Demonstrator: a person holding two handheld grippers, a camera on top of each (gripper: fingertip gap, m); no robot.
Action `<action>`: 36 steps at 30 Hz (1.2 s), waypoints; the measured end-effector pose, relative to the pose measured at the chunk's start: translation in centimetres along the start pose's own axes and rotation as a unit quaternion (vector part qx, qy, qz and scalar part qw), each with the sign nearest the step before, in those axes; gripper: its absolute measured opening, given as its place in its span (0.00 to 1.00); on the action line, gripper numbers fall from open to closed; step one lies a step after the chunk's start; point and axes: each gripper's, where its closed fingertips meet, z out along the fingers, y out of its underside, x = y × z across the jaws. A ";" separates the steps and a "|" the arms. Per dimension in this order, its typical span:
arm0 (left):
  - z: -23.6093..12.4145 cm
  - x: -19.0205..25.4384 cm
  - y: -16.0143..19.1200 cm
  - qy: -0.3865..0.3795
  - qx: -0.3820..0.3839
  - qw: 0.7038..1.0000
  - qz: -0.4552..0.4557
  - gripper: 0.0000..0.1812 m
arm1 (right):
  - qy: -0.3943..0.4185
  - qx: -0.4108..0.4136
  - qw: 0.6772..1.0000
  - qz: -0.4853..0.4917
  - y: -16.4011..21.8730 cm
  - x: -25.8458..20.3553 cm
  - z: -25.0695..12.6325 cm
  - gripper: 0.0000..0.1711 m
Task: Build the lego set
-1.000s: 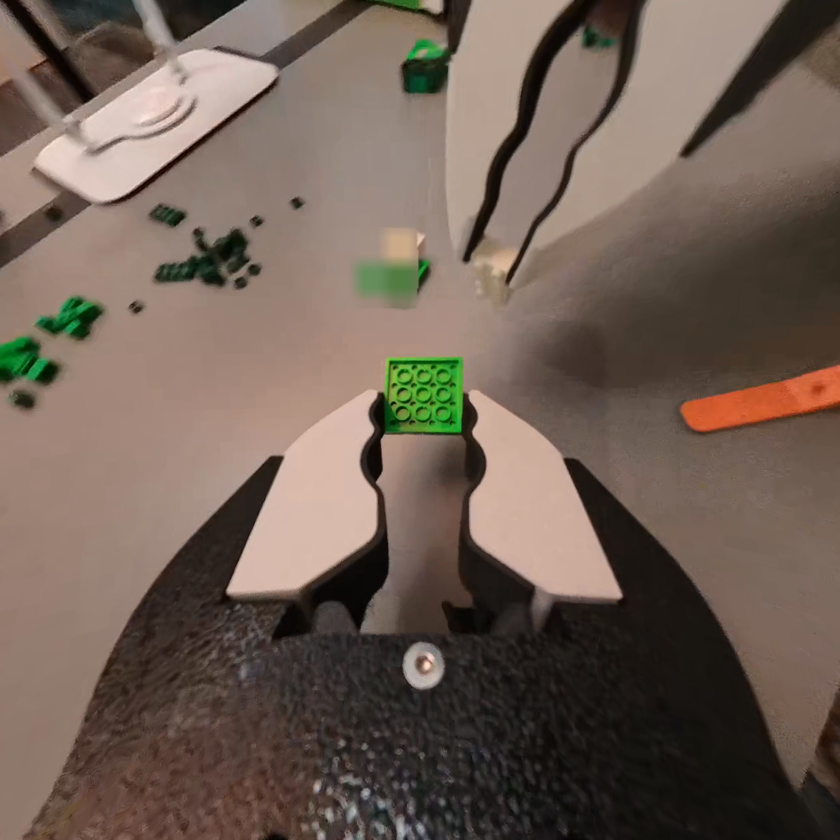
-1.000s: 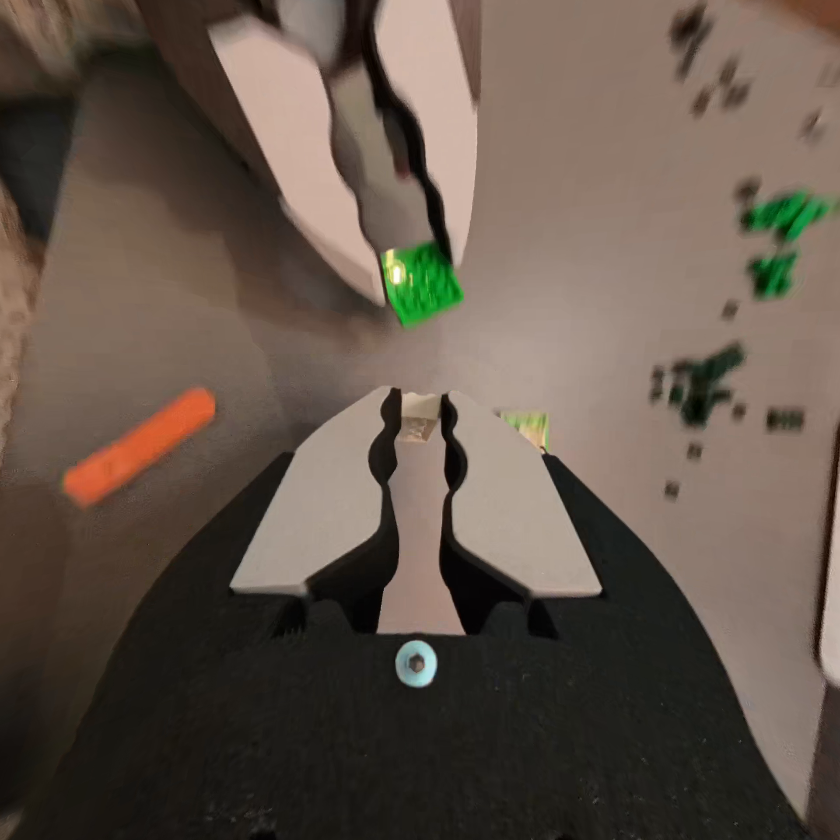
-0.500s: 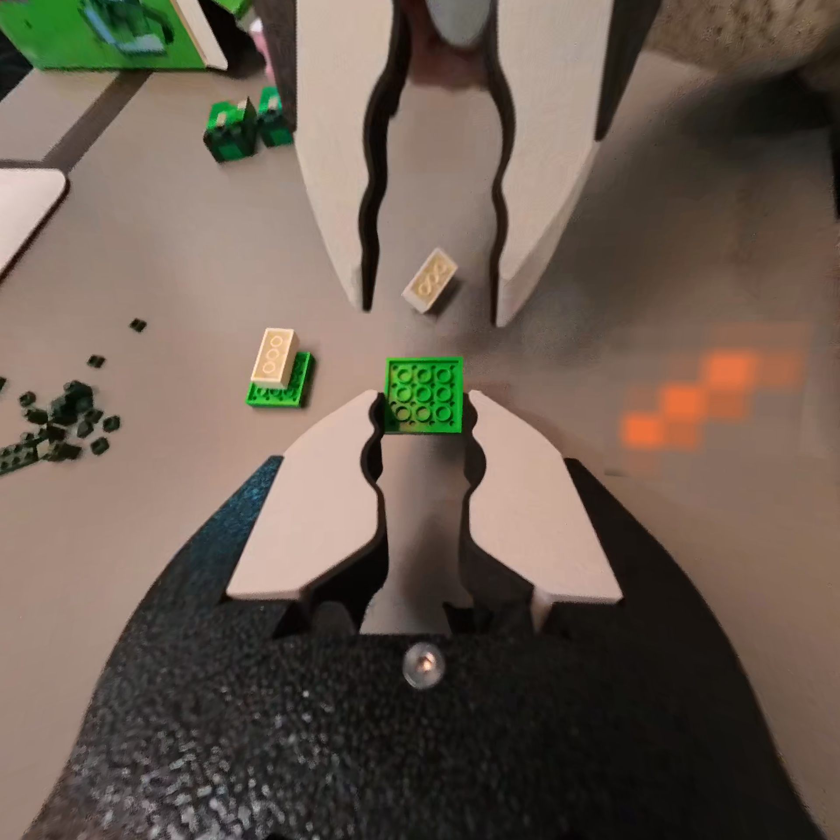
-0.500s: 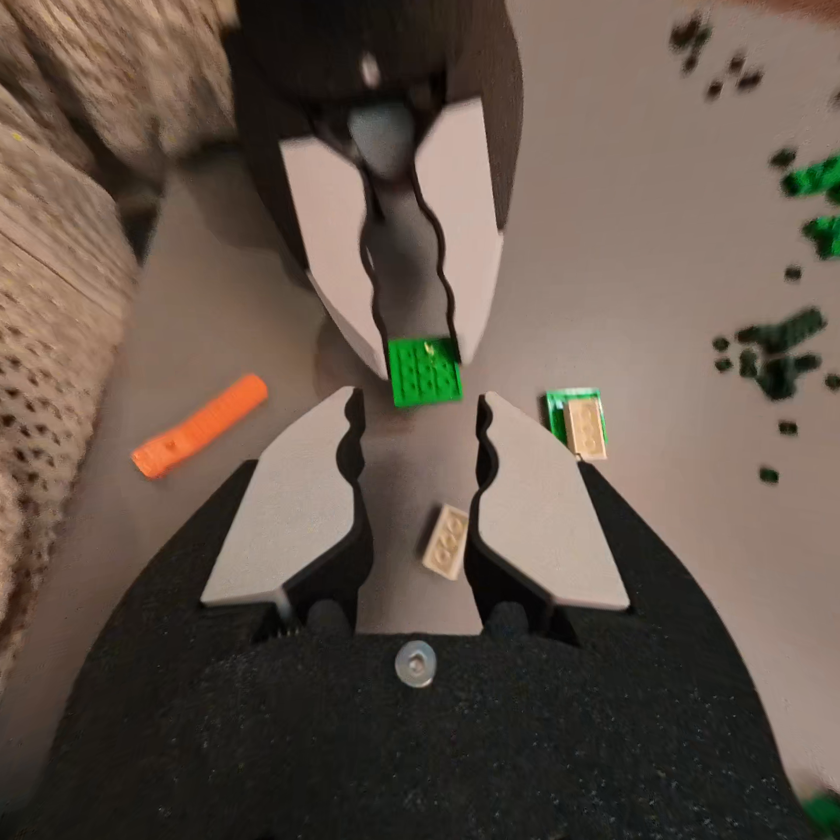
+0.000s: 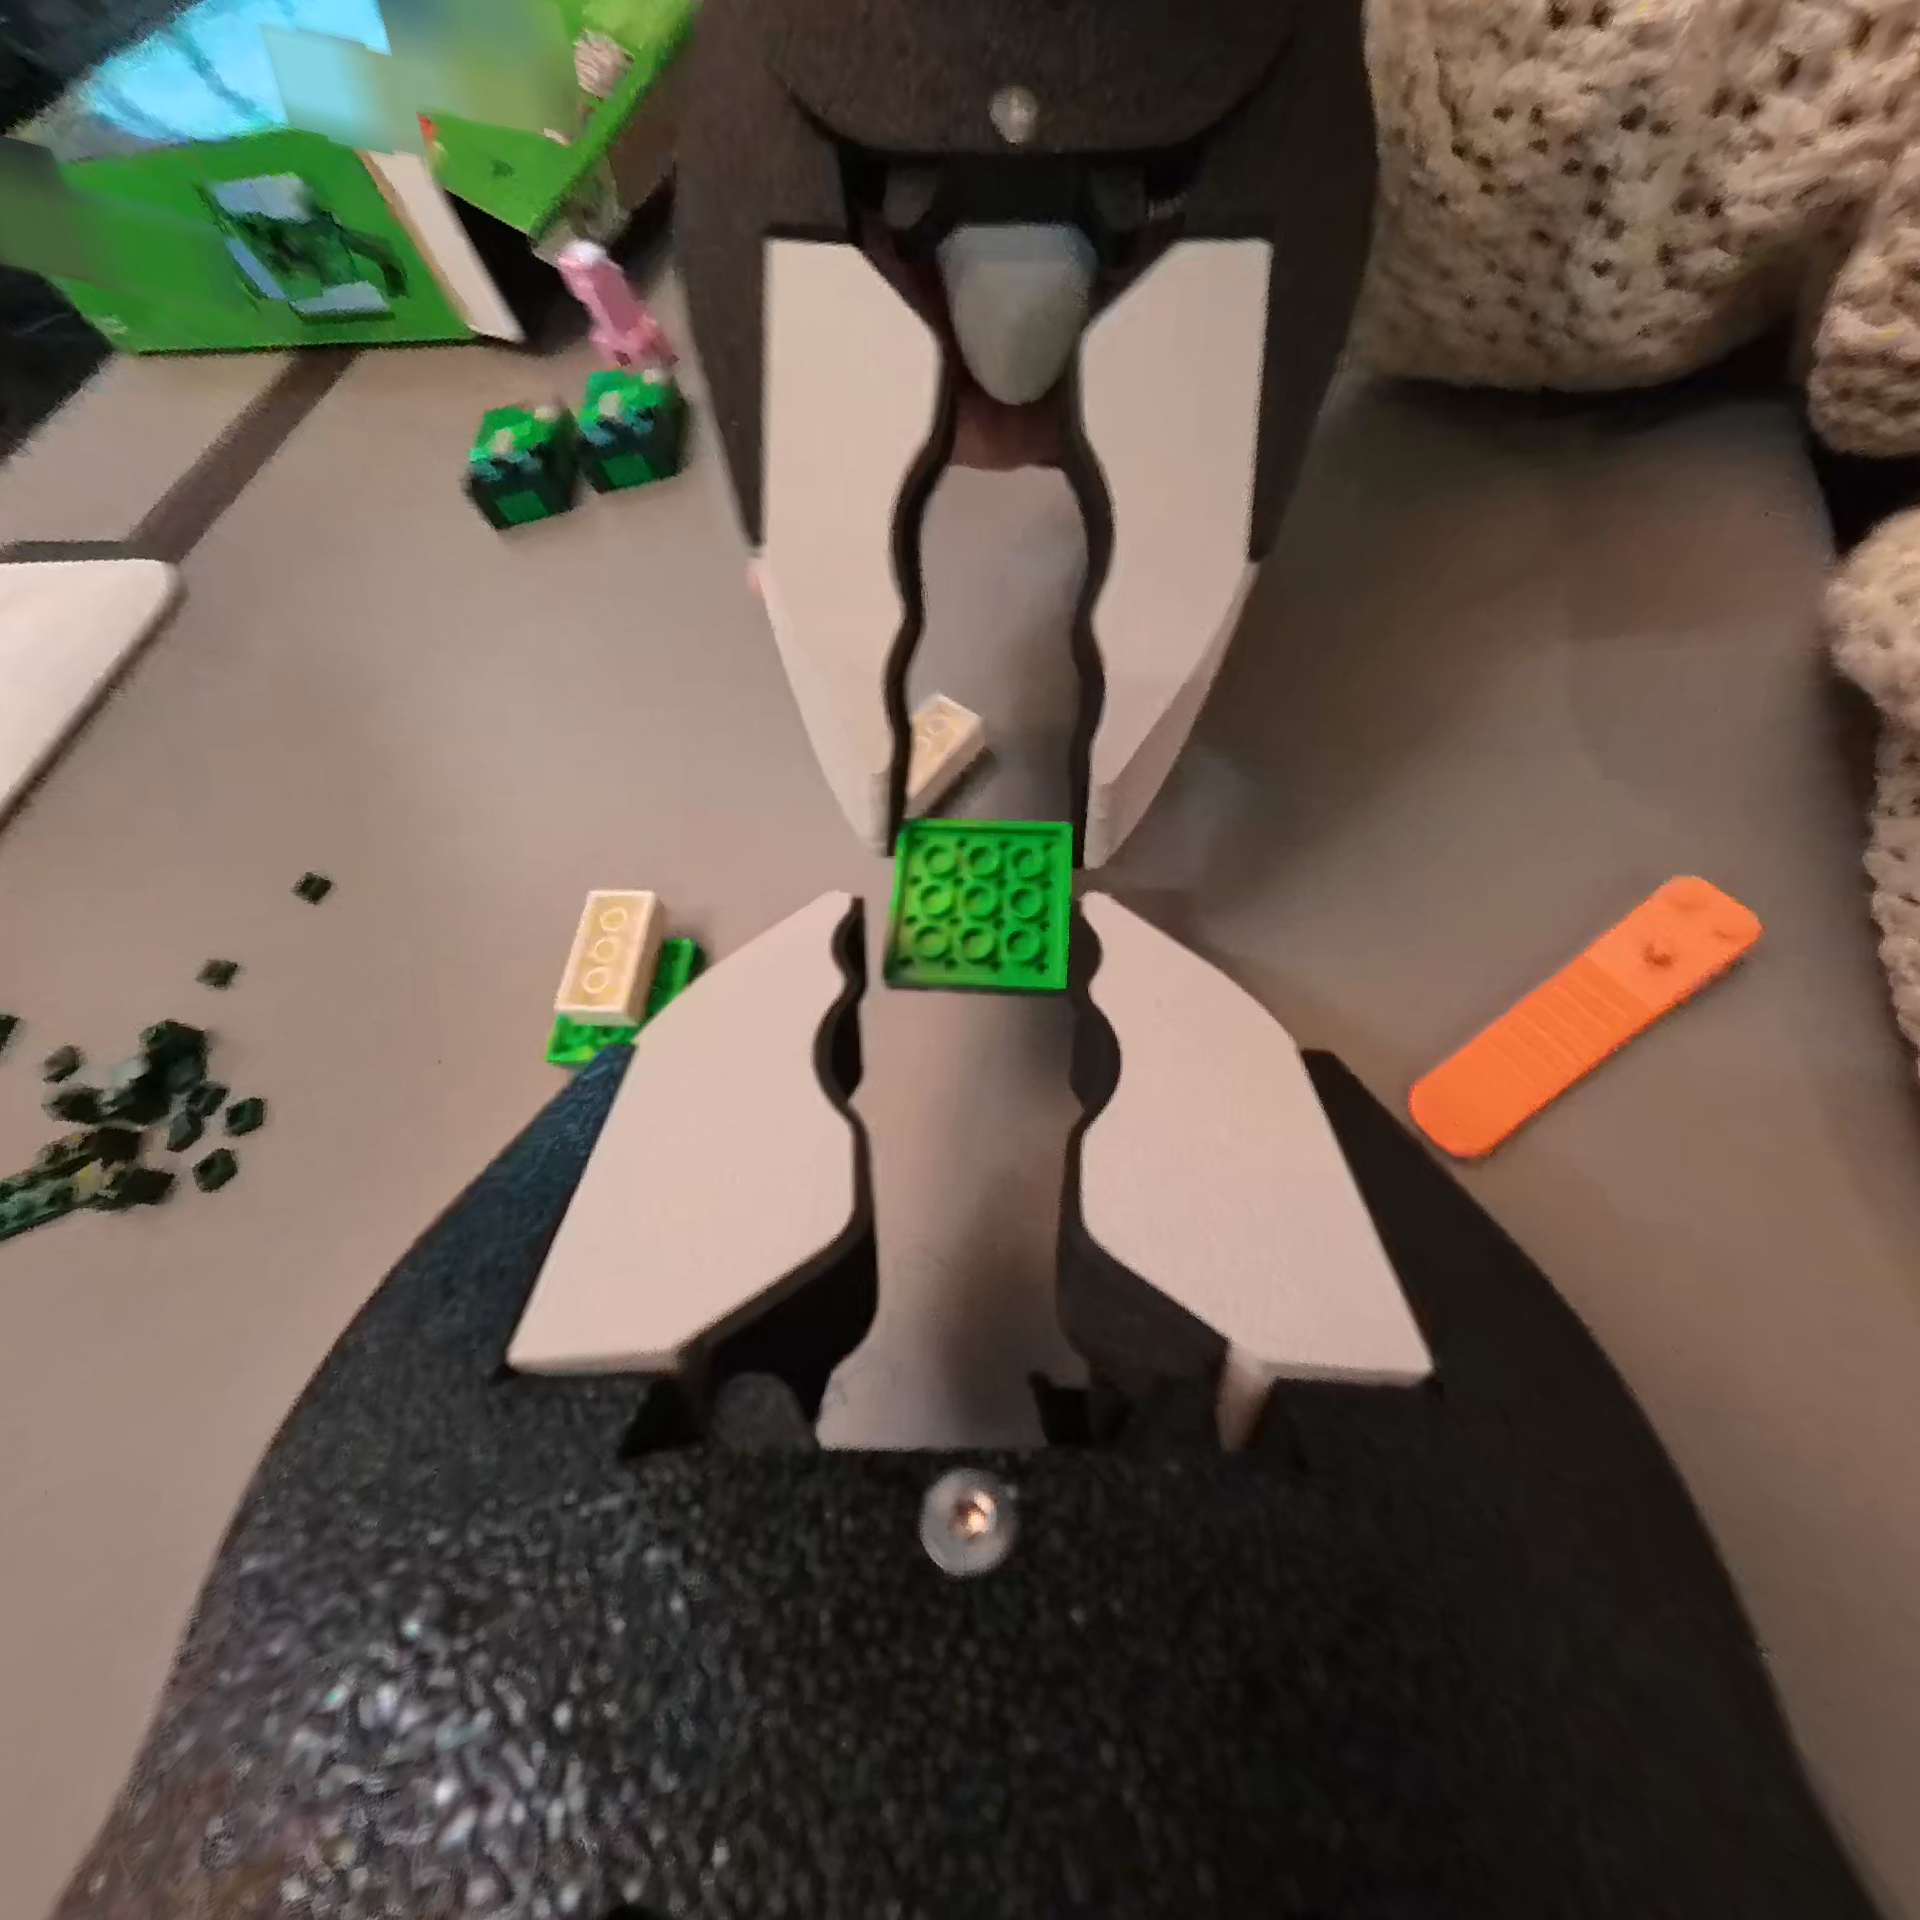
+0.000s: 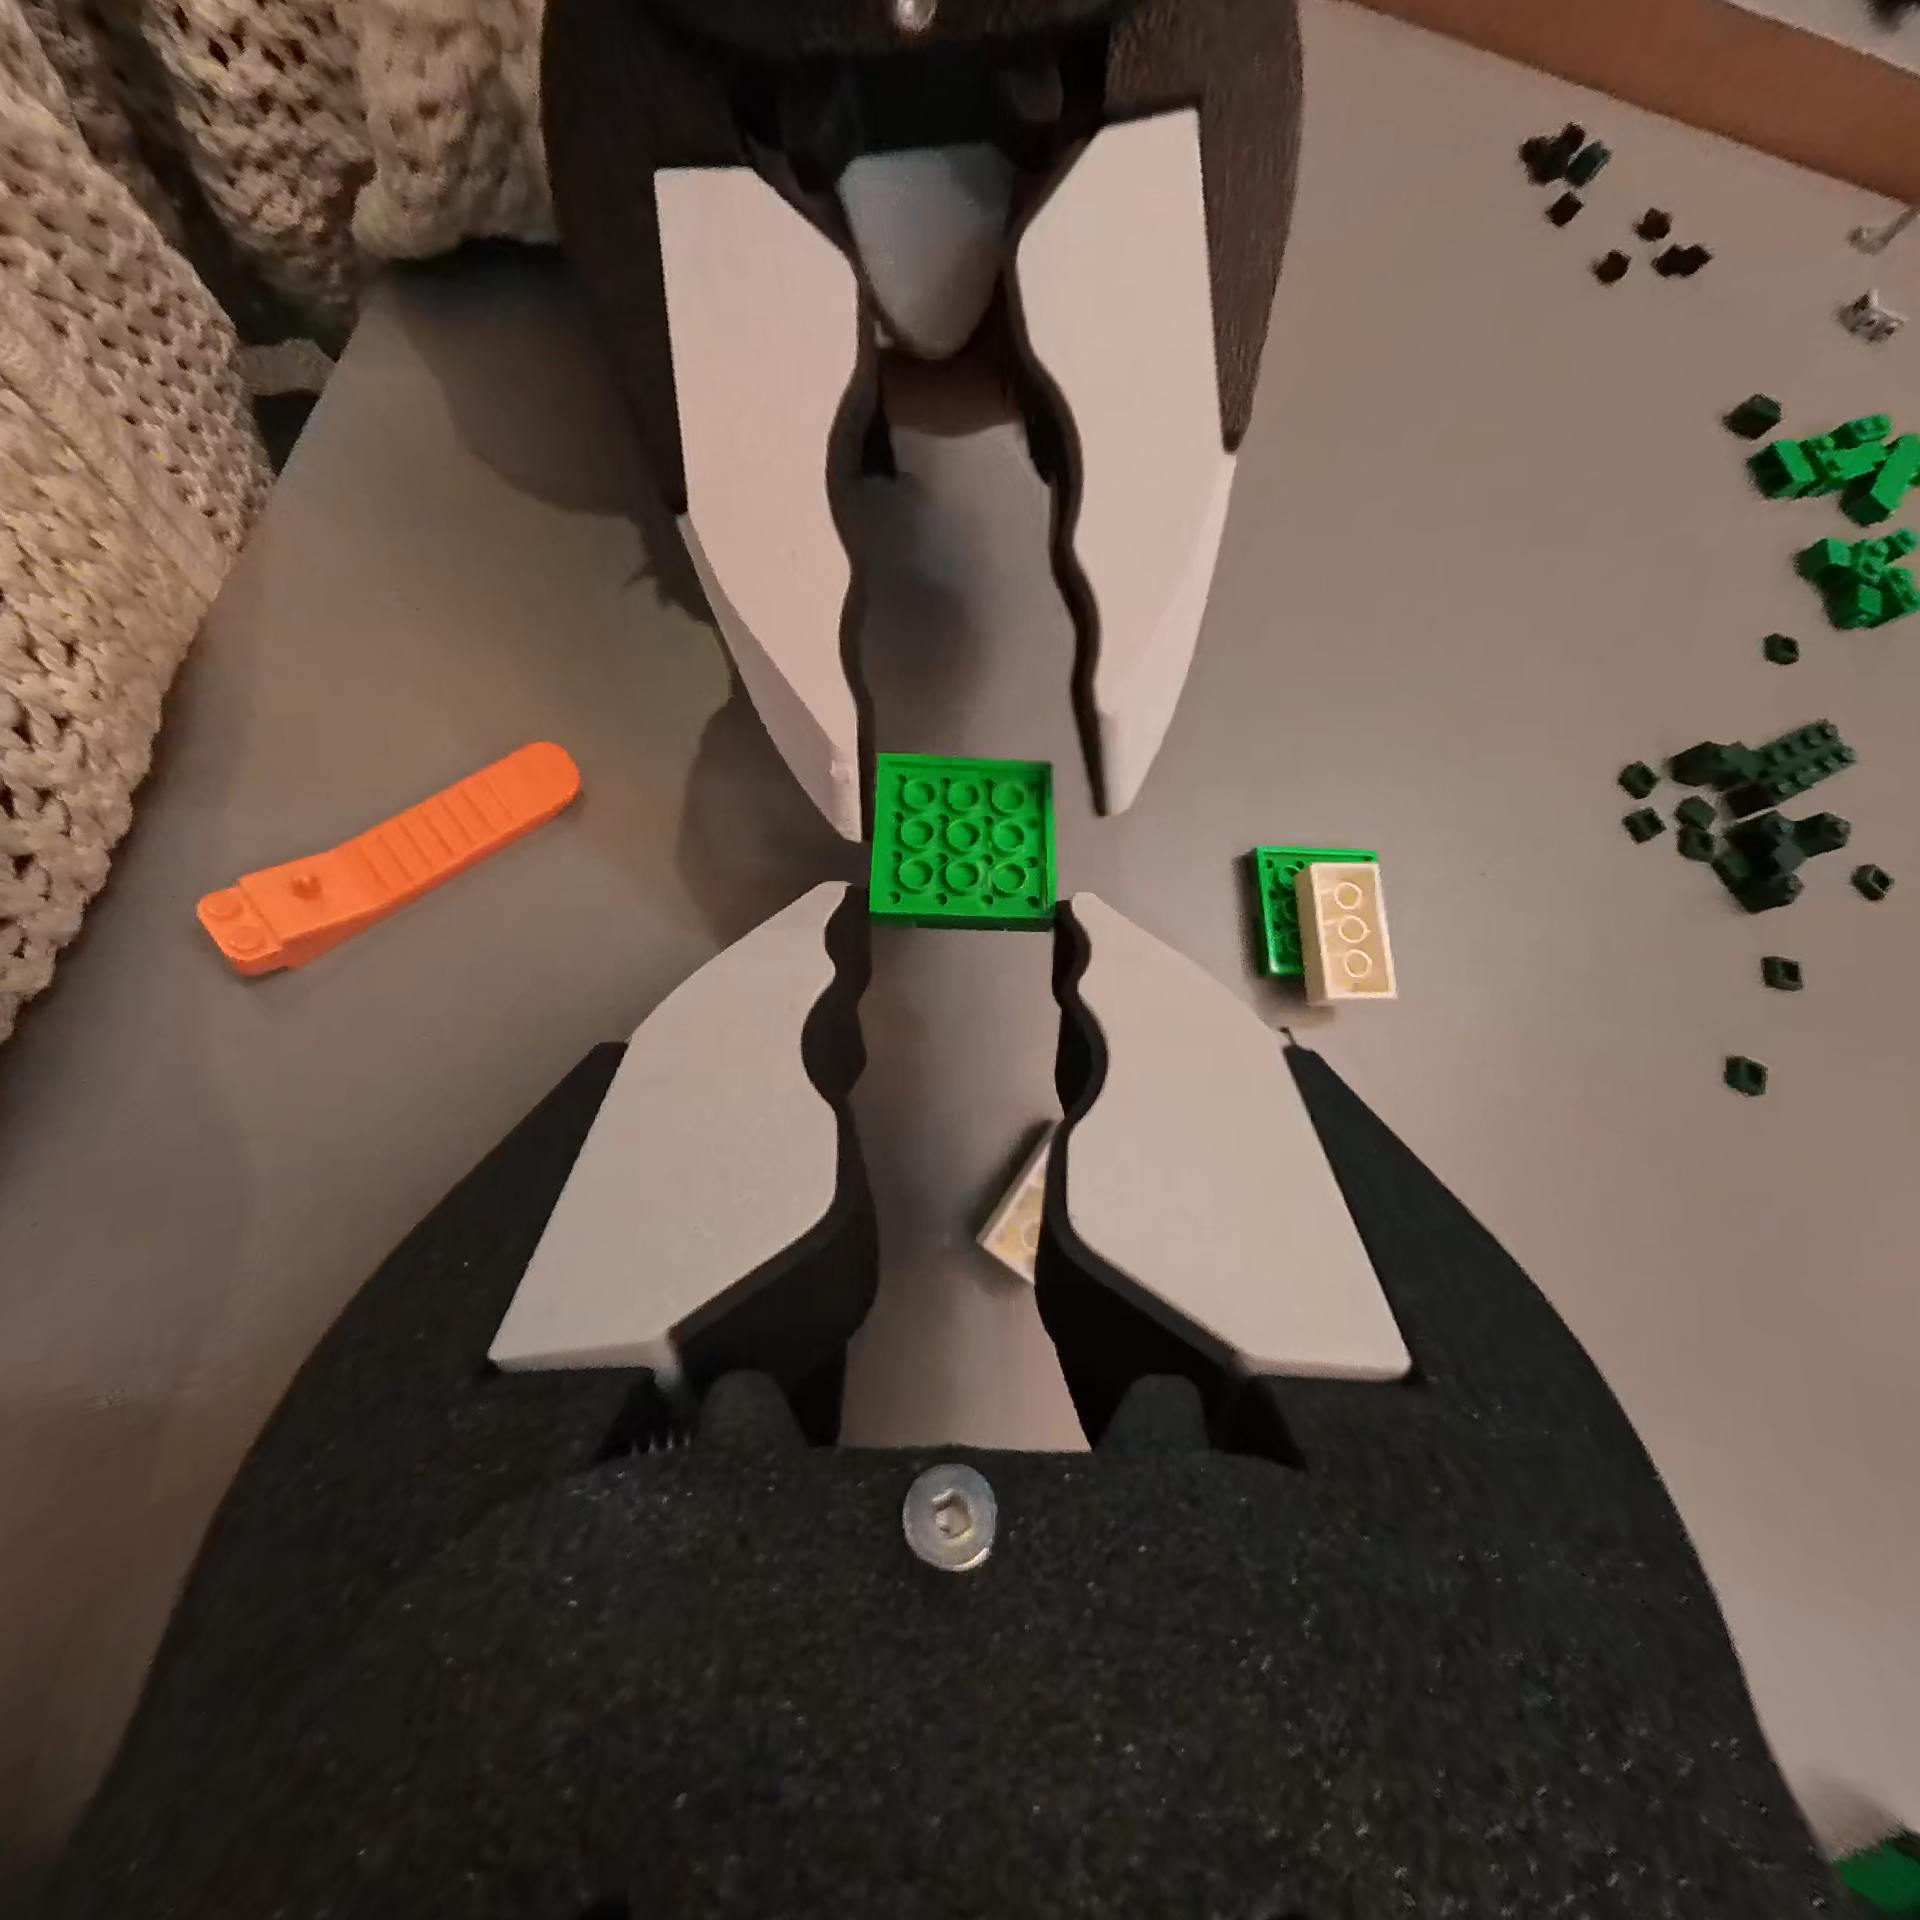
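The green plate (image 6: 961,840) was glossy, studded plastic. The table (image 5: 416,727) looked smooth and matt grey. The orange tool (image 6: 390,862) was ribbed plastic. A cream blanket (image 5: 1621,187) was coarse, open knit.

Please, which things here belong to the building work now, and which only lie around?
In use: square green plate, left tool, right tool, loose tan brick, stacked tan brick.
Lying about: orange separator, dark green bits, green box, knitted fabric.

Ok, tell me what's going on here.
A person is building a Lego set with two handheld grippers. The left gripper holds a green square plate in its jaws. The right gripper faces it, jaws at the plate's far edge; whether they grip is unclear. A tan brick lies loose on the table.
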 end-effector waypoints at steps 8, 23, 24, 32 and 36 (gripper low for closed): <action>-0.2 0.1 -1.5 0.007 0.083 0.996 -0.027 0.21 | -0.001 0.092 0.995 0.029 -0.8 0.0 -1.9 0.19; -0.5 0.5 -2.0 0.050 0.126 0.988 -0.075 0.18 | -0.002 0.147 0.989 0.029 -1.6 -0.2 -2.7 0.19; -0.5 0.5 -2.1 0.051 0.128 0.987 -0.077 0.18 | -0.003 0.150 0.988 0.030 -1.6 -0.2 -2.7 0.19; -0.8 0.4 -2.3 0.039 0.145 0.987 -0.057 0.18 | -0.006 0.164 0.986 0.039 -1.8 -0.2 -2.5 0.19; -0.6 -0.4 -1.6 0.013 0.119 0.991 -0.053 0.18 | 0.040 0.126 0.988 0.078 -0.4 1.3 -2.6 0.23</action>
